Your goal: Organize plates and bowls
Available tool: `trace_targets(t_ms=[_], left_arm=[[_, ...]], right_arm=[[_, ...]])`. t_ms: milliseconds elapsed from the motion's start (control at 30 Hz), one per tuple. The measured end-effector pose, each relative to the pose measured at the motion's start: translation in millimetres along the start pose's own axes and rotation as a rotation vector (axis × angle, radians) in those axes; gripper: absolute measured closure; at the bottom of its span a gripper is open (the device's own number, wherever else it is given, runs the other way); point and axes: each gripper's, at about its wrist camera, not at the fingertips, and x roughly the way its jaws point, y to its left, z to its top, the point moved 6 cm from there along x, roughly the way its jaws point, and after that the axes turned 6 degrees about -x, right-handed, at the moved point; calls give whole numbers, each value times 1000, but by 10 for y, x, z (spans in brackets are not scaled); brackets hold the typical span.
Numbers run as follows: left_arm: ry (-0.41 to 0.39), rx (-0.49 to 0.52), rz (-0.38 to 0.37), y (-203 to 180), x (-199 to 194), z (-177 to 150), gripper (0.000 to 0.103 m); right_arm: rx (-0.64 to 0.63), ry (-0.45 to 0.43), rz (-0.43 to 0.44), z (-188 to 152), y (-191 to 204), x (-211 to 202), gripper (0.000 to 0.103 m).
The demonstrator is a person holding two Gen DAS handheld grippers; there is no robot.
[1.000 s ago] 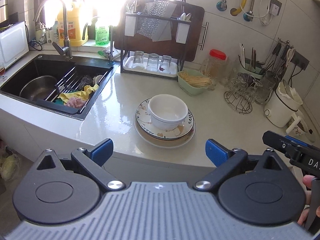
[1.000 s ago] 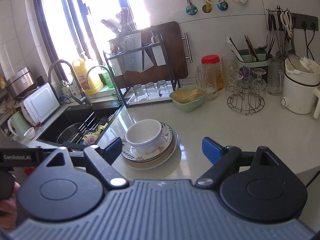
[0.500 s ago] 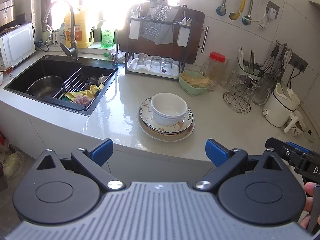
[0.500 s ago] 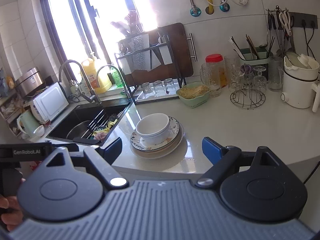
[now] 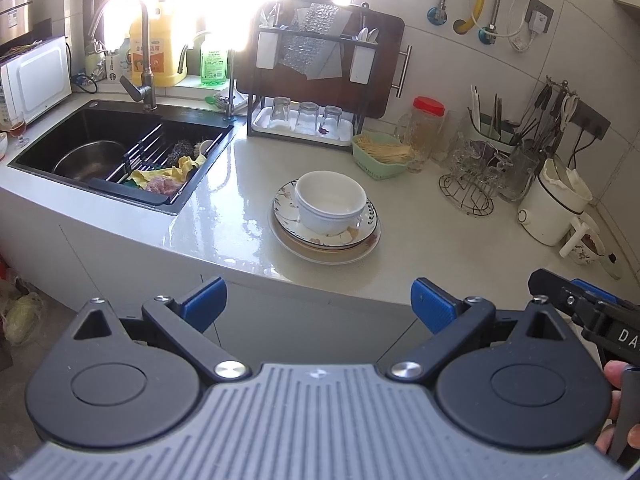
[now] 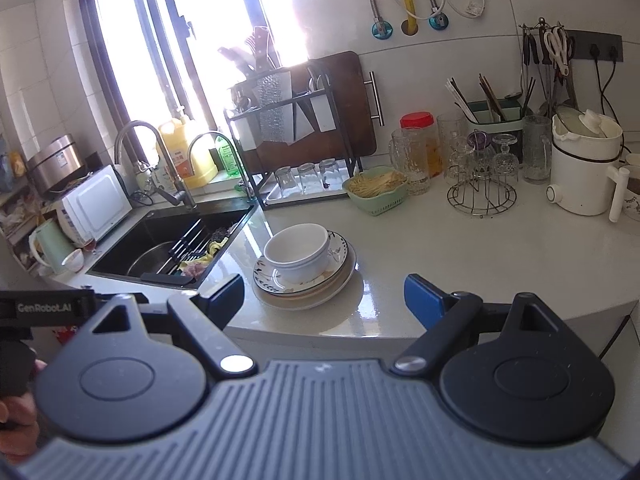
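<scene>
A white bowl [image 5: 330,200] sits nested on a stack of patterned plates [image 5: 362,246] on the pale counter, mid-frame in the left wrist view. The bowl [image 6: 298,252] and plates [image 6: 340,276] show in the right wrist view too. My left gripper [image 5: 319,304] is open and empty, held off the counter's front edge, well short of the stack. My right gripper [image 6: 324,298] is open and empty, also short of the stack. The right gripper's body shows at the left wrist view's right edge [image 5: 592,312].
A black sink [image 5: 116,148] with a steel pot and cloths lies left. A dish rack with upturned glasses [image 5: 306,116] stands behind. A green basket [image 5: 380,156], a red-lidded jar [image 5: 426,124], a wire glass stand [image 5: 468,196] and a white kettle [image 5: 554,204] stand right.
Both grippers have drawn back from the counter; the bowl and plates look smaller and farther. The jaws stay open. The stack has not moved.
</scene>
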Motion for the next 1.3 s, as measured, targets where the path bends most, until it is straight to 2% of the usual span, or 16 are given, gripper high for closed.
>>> trace_targets(t_ms=[467,1300], left_arm=[[7,1,-7,27,-8,-46,3],[-9,20,2,126,-86,10,3]], right_arm=[[-15,10,-30,-27,-3,-13,15],[-23,18,-10,-38,124,73,15]])
